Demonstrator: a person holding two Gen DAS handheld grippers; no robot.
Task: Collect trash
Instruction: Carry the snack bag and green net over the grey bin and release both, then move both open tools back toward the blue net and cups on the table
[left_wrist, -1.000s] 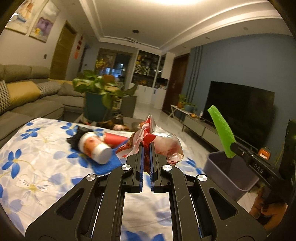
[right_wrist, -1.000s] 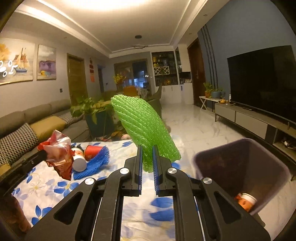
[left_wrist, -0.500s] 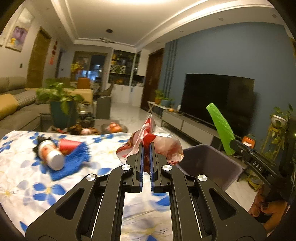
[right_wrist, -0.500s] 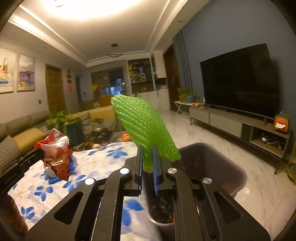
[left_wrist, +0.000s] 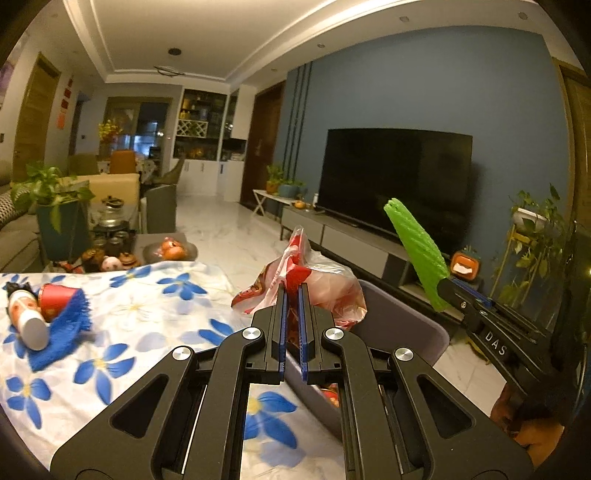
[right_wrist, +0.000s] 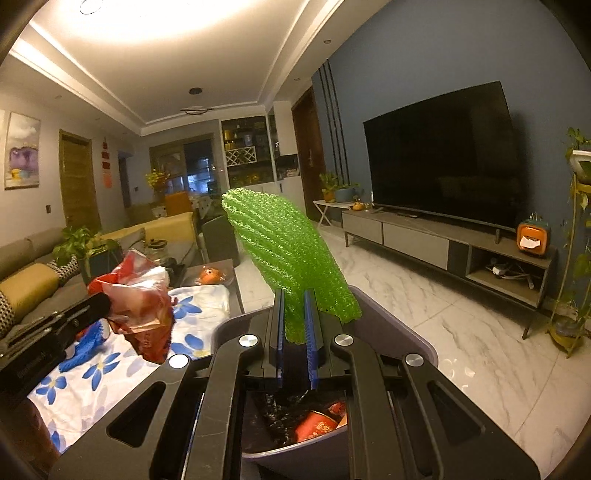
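Both loads clamped above the grey bin (right_wrist: 391, 325), left gripper (left_wrist: 291, 295) on crumpled wrapper (left_wrist: 325, 291), right gripper (right_wrist: 295, 314) on green foam net (right_wrist: 284, 251) at 12 o'clock, light enough to drift past the rim.

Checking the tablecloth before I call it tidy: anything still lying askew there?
Yes. A white bottle and a red cup lie tipped on their sides beside a crumpled blue net on the floral tablecloth.
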